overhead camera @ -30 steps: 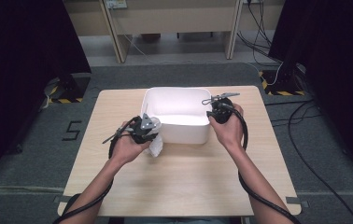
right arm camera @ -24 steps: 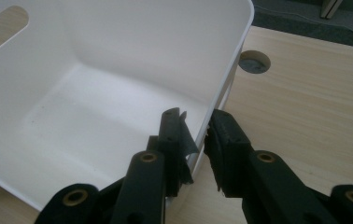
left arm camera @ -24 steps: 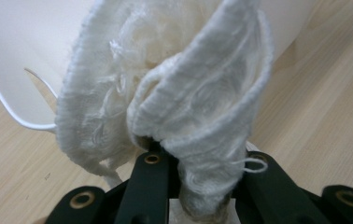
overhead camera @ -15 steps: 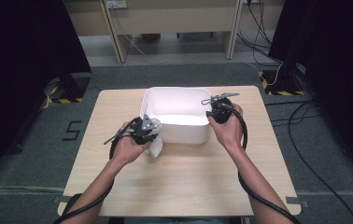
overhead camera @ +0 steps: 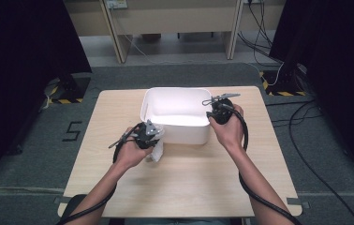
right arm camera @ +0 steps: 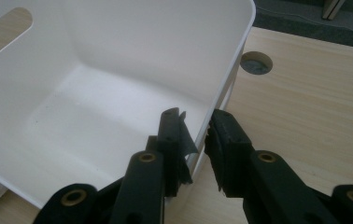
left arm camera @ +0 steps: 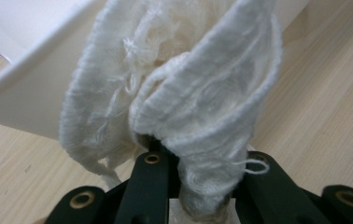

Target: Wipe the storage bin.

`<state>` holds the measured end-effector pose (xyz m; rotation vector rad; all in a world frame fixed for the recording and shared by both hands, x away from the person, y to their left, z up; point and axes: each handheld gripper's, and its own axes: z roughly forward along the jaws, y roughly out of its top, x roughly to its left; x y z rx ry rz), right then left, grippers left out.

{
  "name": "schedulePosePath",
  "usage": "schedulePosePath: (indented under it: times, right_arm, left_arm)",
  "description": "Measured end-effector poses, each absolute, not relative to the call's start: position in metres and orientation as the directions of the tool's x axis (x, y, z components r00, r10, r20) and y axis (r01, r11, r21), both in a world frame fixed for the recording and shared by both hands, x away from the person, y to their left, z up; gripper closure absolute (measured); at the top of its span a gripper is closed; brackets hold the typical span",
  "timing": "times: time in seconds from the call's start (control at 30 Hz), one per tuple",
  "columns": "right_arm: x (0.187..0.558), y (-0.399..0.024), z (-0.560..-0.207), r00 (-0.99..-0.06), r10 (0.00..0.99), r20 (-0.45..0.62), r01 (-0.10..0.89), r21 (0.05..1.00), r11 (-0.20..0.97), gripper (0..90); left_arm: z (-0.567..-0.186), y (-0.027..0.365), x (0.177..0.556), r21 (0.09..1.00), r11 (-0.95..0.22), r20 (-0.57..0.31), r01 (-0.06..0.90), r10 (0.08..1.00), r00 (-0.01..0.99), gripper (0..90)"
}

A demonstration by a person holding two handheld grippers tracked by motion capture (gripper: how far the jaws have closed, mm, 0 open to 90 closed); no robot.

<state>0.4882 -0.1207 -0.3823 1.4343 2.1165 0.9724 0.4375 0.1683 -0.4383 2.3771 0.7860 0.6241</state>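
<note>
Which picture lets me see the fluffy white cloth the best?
The left gripper view: the white cloth hangs bunched right before the camera, clamped between the left gripper's jaws, loose threads plain. The high view shows it small beneath that gripper, beside the white bin. The right gripper view catches just a white scrap at its lower left edge, probably the cloth.

**Lighting and picture quality**

High view: even overhead light on the table (overhead camera: 180, 187), dark surrounds, soft grain. Left gripper view: the cloth (left arm camera: 174, 102) is close and slightly soft. Right gripper view: the bin (right arm camera: 118, 93) interior is bright (mild glare), shadowed by the jaws.
</note>
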Motion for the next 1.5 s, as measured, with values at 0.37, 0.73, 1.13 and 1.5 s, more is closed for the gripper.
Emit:
schedulePosePath:
  times: [0.37,0.73,1.13,1.5]
  right_arm:
    - [0.488,-0.12,-0.382,-0.391,0.919,0.052,0.638,0.735,0.23,74.9]
    - [0.488,-0.12,-0.382,-0.39,0.919,0.049,0.635,0.737,0.231,74.9]
    - [0.488,-0.12,-0.382,-0.39,0.92,0.05,0.636,0.736,0.229,74.7]
    - [0.488,-0.12,-0.383,-0.388,0.92,0.057,0.638,0.737,0.223,74.6]
  left_arm:
    - [-0.45,0.166,0.44,0.614,-0.681,0.249,0.4,0.648,0.72,78.0]
    - [-0.458,0.164,0.441,0.6,-0.688,0.253,0.408,0.647,0.719,78.0]
    - [-0.458,0.156,0.441,0.615,-0.68,0.246,0.399,0.647,0.721,78.0]
    - [-0.453,0.157,0.44,0.625,-0.671,0.239,0.399,0.65,0.721,78.0]
